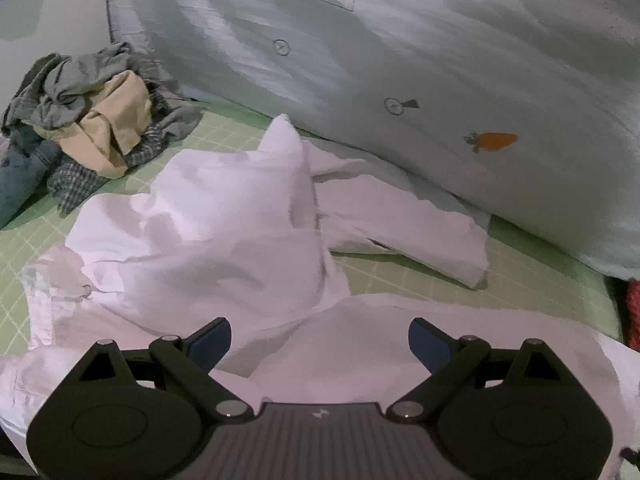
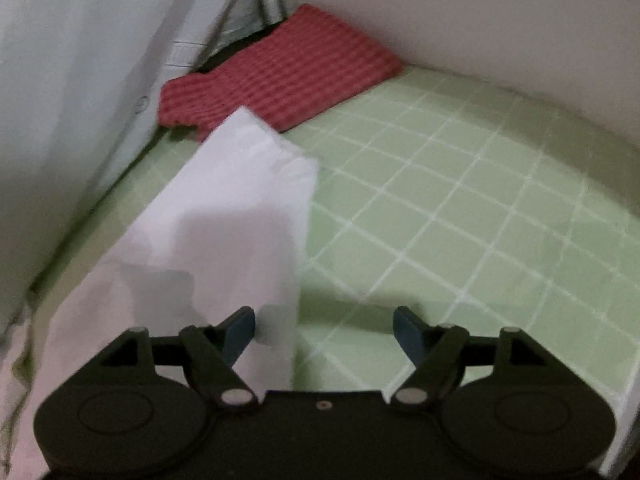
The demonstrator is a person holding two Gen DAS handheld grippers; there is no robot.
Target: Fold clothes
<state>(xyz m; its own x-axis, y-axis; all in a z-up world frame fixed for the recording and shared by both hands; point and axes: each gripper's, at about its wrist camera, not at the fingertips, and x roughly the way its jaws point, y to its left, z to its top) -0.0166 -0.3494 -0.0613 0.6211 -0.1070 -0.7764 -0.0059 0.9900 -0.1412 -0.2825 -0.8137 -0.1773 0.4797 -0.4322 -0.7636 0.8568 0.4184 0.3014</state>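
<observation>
A pale pink-white shirt (image 1: 224, 220) lies crumpled on the green checked sheet (image 1: 532, 280), one sleeve (image 1: 404, 224) stretched to the right. My left gripper (image 1: 319, 340) is open just above the shirt's near part, holding nothing. In the right wrist view a sleeve or edge of the same shirt (image 2: 224, 224) runs up the left side. My right gripper (image 2: 324, 330) is open over the shirt's right edge and the green sheet (image 2: 460, 220), holding nothing.
A heap of unfolded clothes (image 1: 84, 128), grey, beige and checked, lies at the far left. A pale quilt with carrot prints (image 1: 420, 60) rises behind the shirt. A red striped folded cloth (image 2: 280, 76) lies by the wall (image 2: 480, 12).
</observation>
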